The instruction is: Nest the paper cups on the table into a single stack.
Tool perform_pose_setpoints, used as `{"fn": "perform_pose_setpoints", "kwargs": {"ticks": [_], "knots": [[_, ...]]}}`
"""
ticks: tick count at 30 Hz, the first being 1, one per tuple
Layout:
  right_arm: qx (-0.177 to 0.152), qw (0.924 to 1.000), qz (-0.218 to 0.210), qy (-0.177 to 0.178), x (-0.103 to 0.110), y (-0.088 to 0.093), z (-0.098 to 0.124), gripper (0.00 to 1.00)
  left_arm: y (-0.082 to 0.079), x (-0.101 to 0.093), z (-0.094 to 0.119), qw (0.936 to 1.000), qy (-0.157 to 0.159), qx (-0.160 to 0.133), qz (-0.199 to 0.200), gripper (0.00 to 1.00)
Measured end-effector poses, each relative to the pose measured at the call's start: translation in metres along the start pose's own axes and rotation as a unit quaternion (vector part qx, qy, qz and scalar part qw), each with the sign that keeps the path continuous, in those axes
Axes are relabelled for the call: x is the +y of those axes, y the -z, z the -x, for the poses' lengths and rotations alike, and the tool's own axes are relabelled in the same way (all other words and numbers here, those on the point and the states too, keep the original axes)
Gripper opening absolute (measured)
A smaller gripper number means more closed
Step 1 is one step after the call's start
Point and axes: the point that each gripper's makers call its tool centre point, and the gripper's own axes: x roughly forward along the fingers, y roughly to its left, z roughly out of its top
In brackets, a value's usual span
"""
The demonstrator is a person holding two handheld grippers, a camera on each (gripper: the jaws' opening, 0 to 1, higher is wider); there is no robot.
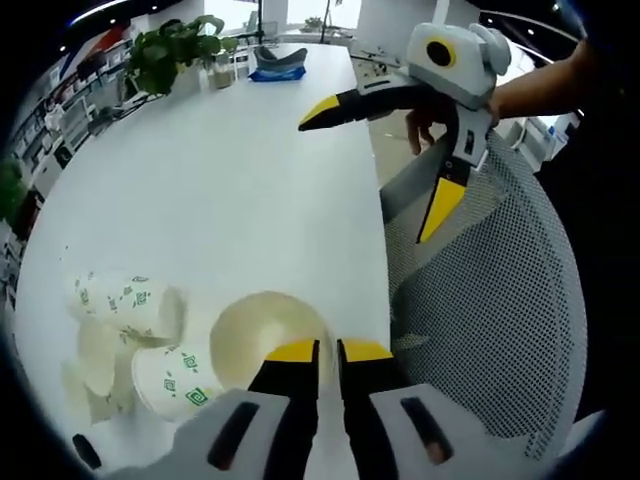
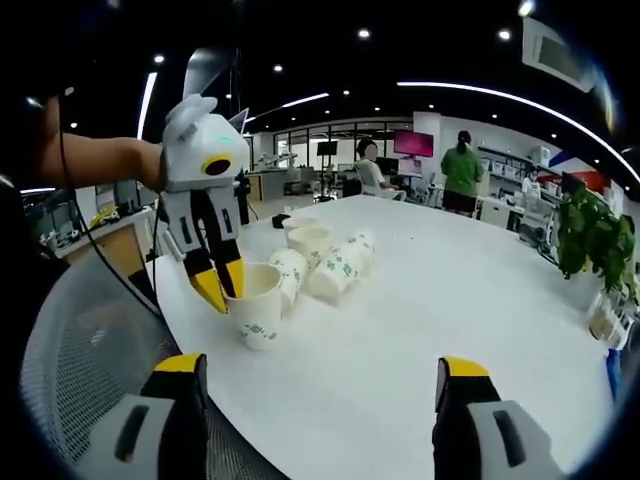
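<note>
Left gripper view: I see a potted green plant (image 1: 170,50) at the round white table's (image 1: 240,190) far edge and a grey mesh chair (image 1: 500,300) alongside. My left gripper (image 1: 328,350) clamps the upright green-patterned paper cup's (image 1: 262,335) rim, other cups (image 1: 125,305) lying beside.

Right gripper view: my right gripper (image 2: 320,370) hangs wide apart, holding nothing.
</note>
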Motion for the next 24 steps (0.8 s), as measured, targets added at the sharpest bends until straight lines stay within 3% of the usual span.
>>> {"fn": "perform_pose_setpoints", "kwargs": {"ticks": [12,24], "knots": [[0.002,1.0,0.0,-0.002,0.002,0.0,0.0,0.95,-0.015,0.014,0.028,0.9958,-0.047,-0.061,0.048,0.1],[0.004,1.0,0.002,-0.005,0.002,0.0,-0.001,0.95,-0.014,0.016,0.047,0.9933,-0.06,-0.08,0.057,0.11]]}}
